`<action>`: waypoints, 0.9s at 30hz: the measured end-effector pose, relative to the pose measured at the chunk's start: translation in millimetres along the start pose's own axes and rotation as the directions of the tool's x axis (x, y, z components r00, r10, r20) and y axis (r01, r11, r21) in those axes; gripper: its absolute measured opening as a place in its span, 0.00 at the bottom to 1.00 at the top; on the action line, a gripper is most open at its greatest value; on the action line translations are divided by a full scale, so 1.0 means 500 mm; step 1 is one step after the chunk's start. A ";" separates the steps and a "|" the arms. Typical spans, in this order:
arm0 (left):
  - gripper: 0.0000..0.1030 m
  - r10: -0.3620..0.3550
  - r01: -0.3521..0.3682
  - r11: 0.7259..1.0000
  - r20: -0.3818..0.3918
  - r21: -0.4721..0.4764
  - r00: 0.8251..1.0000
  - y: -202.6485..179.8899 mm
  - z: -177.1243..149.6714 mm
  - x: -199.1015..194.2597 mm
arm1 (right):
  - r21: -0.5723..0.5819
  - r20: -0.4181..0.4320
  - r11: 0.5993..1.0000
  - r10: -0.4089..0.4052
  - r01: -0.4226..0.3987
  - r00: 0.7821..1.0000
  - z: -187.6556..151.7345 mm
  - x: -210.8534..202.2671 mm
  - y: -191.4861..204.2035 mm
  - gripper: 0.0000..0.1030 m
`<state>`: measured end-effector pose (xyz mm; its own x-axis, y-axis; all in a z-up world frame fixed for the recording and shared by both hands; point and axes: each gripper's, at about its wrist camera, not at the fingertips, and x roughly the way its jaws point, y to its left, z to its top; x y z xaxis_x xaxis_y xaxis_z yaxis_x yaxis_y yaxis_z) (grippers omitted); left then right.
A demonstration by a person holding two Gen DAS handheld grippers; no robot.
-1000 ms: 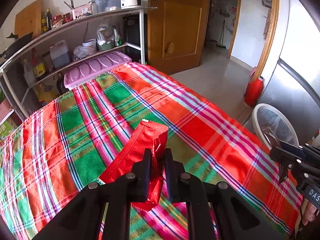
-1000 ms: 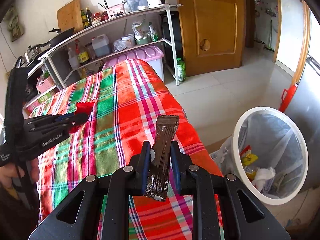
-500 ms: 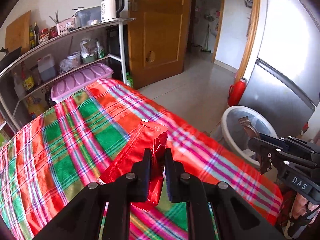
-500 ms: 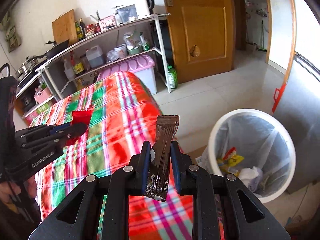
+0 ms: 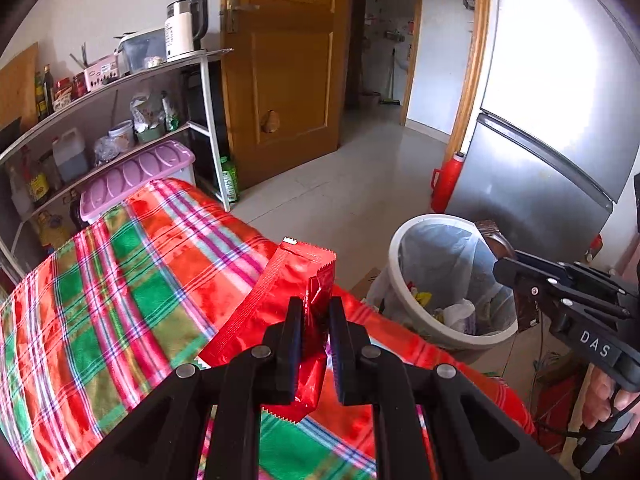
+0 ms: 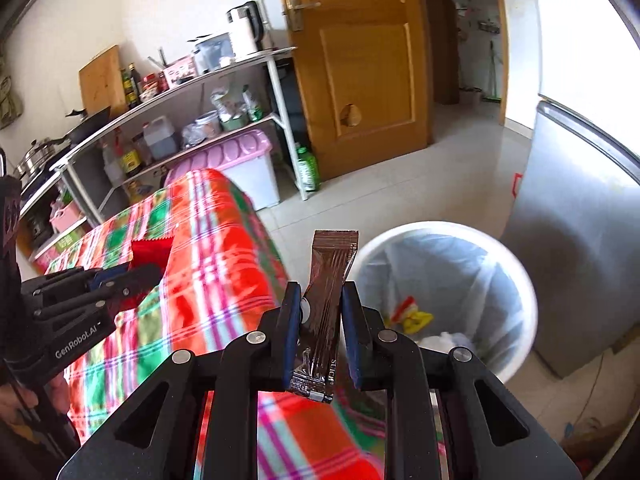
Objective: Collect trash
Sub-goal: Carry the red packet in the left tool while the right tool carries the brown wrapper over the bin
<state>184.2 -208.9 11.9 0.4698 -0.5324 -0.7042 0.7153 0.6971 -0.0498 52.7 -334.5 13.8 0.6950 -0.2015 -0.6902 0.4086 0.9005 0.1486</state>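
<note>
Both grippers have swung from over the checked tablecloth (image 5: pixel 132 288) toward the white bin (image 6: pixel 516 276), left gripper (image 5: pixel 316 312) clamping the red wrapper (image 5: pixel 296 280), right gripper (image 6: pixel 320 304) pinching the brown sachet (image 6: pixel 328 276), ready for dropping

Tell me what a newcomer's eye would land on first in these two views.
The loud red, green and pink plaid tablecloth fills the left and centre of both views. Next come the two pieces of trash held up: a shiny red wrapper in the left gripper and a brown sachet in the right gripper. Beside the table's right end, a white bin with a plastic liner stands on the floor.
</note>
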 end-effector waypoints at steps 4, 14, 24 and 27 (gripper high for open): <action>0.12 -0.023 0.023 1.000 -0.002 0.009 1.000 -0.044 0.011 0.017 | 0.023 0.003 0.999 -0.034 0.034 0.999 0.005 -0.007 -0.052 0.20; 0.12 -0.083 0.084 0.995 -0.018 0.050 0.996 -0.163 0.040 0.066 | 0.045 -0.011 0.995 -0.083 0.084 0.996 0.011 -0.003 -0.161 0.20; 0.13 -0.111 0.117 0.989 -0.072 0.091 0.991 -0.263 0.048 0.145 | 0.034 -0.072 0.994 -0.098 0.101 0.993 0.004 0.043 -0.243 0.20; 0.13 -0.111 0.118 0.988 -0.076 0.096 0.991 -0.278 0.049 0.160 | 0.025 -0.091 0.994 -0.101 0.104 0.991 0.000 0.056 -0.259 0.20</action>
<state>134.7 -360.0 -20.2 0.3467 -0.5685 -0.7461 0.8122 0.5798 -0.0644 19.2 -456.6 -24.5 0.5932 -0.2558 -0.7633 0.4934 0.8648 0.0936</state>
